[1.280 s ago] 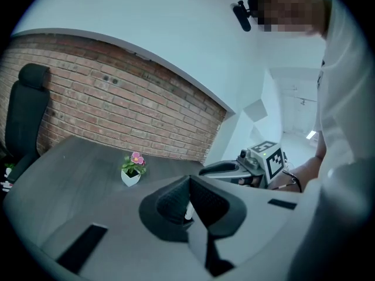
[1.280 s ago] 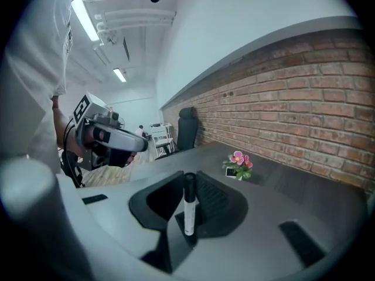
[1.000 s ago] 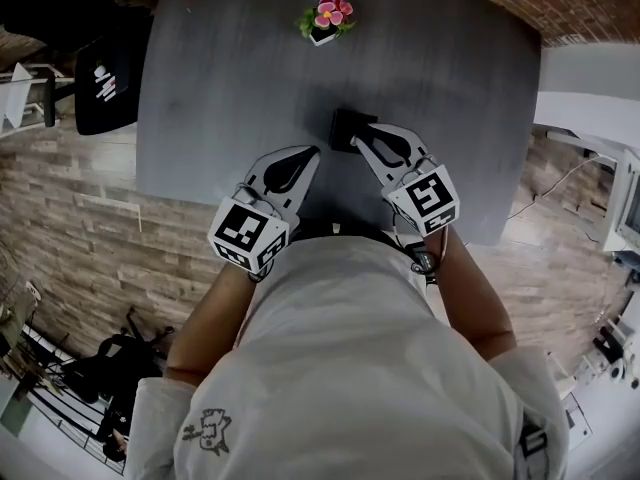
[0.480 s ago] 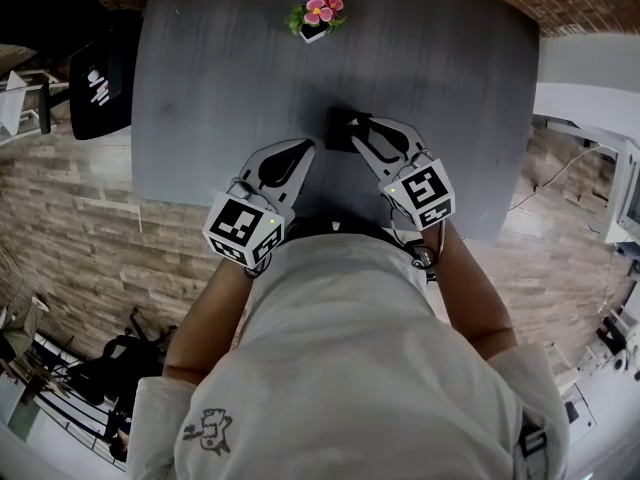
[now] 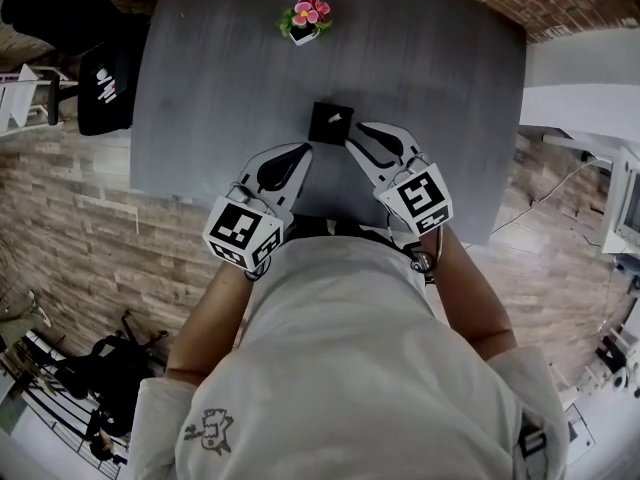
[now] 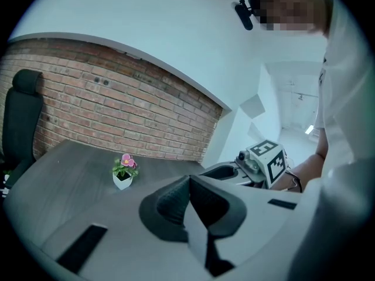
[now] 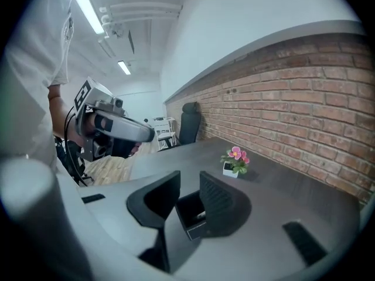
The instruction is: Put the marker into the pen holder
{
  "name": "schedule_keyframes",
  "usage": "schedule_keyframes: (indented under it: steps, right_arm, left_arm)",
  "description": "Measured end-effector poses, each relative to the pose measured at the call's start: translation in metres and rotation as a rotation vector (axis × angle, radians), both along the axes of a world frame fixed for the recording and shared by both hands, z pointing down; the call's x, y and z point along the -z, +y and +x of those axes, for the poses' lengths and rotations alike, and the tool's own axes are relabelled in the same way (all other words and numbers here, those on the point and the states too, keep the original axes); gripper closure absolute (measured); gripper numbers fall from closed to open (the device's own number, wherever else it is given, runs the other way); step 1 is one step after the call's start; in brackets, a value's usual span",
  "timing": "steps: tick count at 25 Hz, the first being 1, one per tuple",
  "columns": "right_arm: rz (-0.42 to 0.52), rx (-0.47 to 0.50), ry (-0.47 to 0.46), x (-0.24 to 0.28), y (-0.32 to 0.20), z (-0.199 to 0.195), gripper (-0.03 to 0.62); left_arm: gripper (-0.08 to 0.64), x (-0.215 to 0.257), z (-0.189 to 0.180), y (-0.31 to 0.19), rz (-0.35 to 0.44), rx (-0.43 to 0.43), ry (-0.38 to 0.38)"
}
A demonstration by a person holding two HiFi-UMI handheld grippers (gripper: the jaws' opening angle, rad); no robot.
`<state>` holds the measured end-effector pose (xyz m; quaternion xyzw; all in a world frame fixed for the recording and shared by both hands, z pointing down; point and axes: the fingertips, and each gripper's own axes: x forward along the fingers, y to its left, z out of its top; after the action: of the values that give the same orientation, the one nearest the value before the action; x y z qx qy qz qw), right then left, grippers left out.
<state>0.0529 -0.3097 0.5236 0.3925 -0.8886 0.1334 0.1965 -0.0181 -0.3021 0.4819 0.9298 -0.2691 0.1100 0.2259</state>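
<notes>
A black square pen holder (image 5: 328, 128) stands on the dark grey table (image 5: 220, 68), with the pale end of the marker (image 5: 340, 116) showing inside it. My right gripper (image 5: 365, 136) sits just behind and to the right of the holder, apart from it. Its jaws stand apart and are closing, with nothing between the pads. In the right gripper view the holder (image 7: 188, 212) and the marker (image 7: 201, 214) show through the gap ahead of that gripper (image 7: 188, 183). My left gripper (image 5: 306, 152) hovers nearer the table's front edge, shut and empty (image 6: 188, 183).
A small white pot of pink flowers (image 5: 303, 18) stands at the table's far side. A black office chair (image 5: 105, 78) is off the table's left edge. Brick wall runs behind the table. The person's torso covers the near table edge.
The right gripper has drawn back from the pen holder and its jaws have parted. The holder now stands fully uncovered with the marker in it. The left gripper has barely moved.
</notes>
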Motion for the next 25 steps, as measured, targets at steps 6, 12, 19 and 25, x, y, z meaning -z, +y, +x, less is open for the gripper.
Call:
schedule_keyframes:
  steps: [6, 12, 19, 25]
  right_arm:
    - [0.074, 0.031, -0.017, 0.032, 0.033, 0.013, 0.517]
    - [0.12, 0.043, -0.03, 0.052, 0.066, 0.034, 0.553]
    - [0.177, 0.084, -0.048, 0.078, 0.098, 0.046, 0.586]
    - [0.211, 0.134, -0.081, 0.098, 0.119, 0.049, 0.586]
  left_arm:
    - [0.549, 0.019, 0.014, 0.026, 0.052, 0.036, 0.004]
    - [0.549, 0.039, 0.035, 0.051, 0.111, 0.059, 0.013]
    - [0.549, 0.056, 0.048, 0.085, 0.154, 0.1, 0.024]
    - [0.549, 0.072, 0.025, 0.1, 0.213, 0.177, -0.005]
